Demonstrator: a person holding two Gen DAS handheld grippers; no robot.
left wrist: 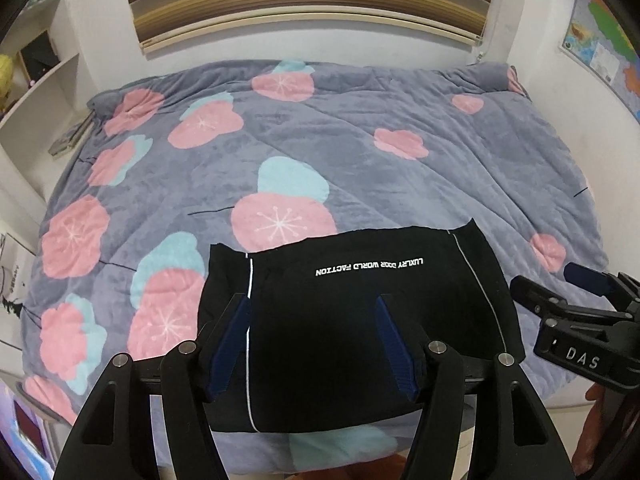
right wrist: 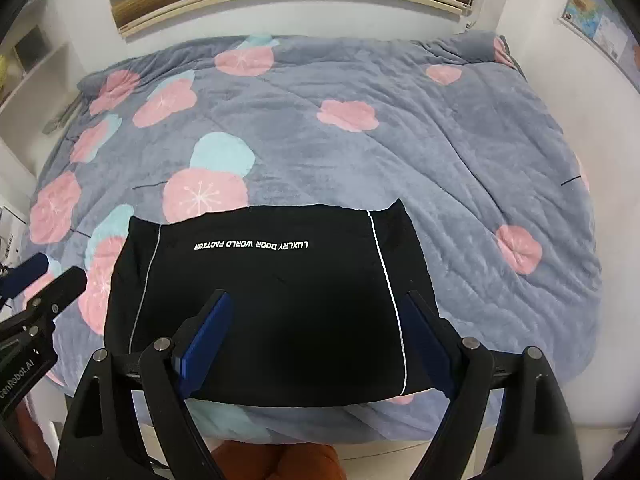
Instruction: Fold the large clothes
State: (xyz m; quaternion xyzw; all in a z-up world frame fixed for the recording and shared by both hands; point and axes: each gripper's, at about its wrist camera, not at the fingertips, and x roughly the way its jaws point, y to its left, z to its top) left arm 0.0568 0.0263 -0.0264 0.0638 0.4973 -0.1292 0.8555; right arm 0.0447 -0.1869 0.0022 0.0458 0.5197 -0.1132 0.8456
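Two tongs are hanging over one black garment (left wrist: 352, 312), which is lying folded into a neat block near the front edge of the bed (left wrist: 360, 152). From the left wrist, the left tongs (left wrist: 314, 304) are standing wide apart, holding nothing, above the cloth's left stripe. From the right wrist, the right tongs (right wrist: 320, 300) are also gaping and holding nothing, by the right stripe. For another fold, each should probably be pinching one near corner and lifting evenly together.

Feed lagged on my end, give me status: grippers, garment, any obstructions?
Left gripper open, right gripper open, both empty above the black garment. Garment folded flat on floral blanket. Nothing in the way.
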